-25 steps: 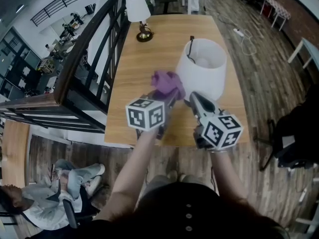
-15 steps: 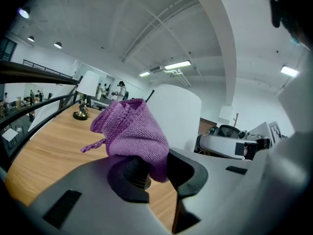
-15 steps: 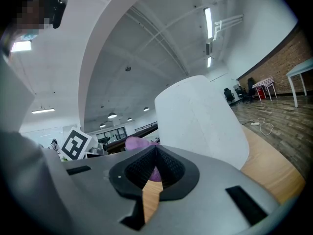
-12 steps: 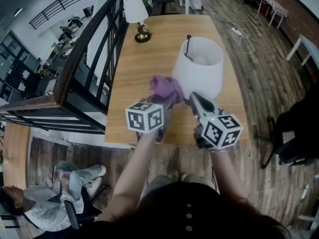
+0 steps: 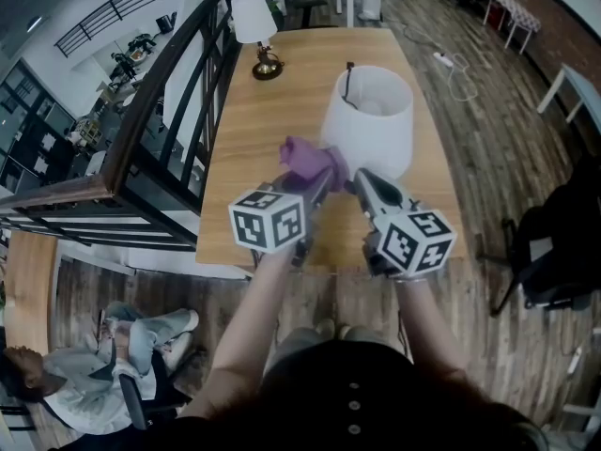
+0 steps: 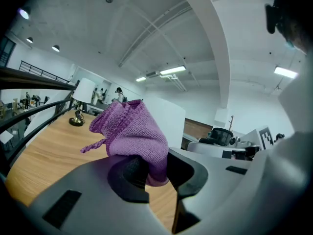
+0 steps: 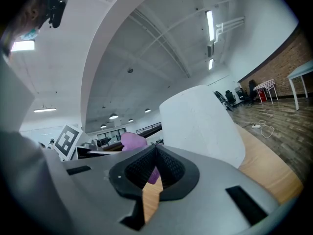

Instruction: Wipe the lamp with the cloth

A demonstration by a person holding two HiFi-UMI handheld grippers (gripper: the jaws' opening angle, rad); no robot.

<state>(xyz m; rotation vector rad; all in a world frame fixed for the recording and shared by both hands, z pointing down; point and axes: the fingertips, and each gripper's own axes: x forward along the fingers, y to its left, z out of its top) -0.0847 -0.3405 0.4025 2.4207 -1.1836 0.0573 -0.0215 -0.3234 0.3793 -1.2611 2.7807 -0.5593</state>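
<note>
Purple cloth (image 5: 308, 158) held up beside a large white lamp (image 5: 371, 125) on a wooden surface (image 5: 249, 134).
The left tongs (image 5: 321, 180) are clamped on the cloth, just beside the near left of the lampshade. The right tongs (image 5: 361, 182) are pressed together on nothing, close to the cloth. A smaller lamp (image 5: 257, 19) stands at the far end, and a black railing (image 5: 155, 101) runs along the left.

Purple cloth (image 6: 132, 131) nubby, woven; lampshade (image 5: 368, 134) matt white; table (image 5: 254, 130) smooth wood.
</note>
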